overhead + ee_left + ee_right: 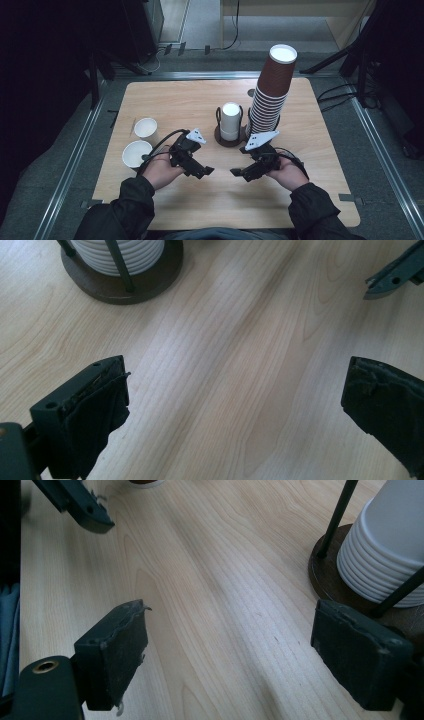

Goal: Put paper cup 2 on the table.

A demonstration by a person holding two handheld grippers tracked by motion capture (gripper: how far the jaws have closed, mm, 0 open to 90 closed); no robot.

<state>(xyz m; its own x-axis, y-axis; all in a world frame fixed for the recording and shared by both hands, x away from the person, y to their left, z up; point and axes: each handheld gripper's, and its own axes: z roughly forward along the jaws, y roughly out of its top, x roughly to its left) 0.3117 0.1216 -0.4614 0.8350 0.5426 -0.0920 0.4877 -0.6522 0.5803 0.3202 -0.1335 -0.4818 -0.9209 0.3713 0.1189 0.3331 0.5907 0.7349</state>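
Wooden counter [210,200] at centre: both tongs, left tongs [206,171] and right tongs [236,172], gape wide and empty, with the white cup stack [230,121] just above them in its holder.

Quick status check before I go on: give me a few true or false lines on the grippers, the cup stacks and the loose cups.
1. Both grippers are open and hold nothing. True: left gripper and right gripper show spread jaws over bare table.
2. The brown cup stack is lying on its side. False: it stands, leaning.
3. The white cup stack sits in a dark round holder. True.
4. Two loose white cups stand by the right gripper. False: they stand by the left one.
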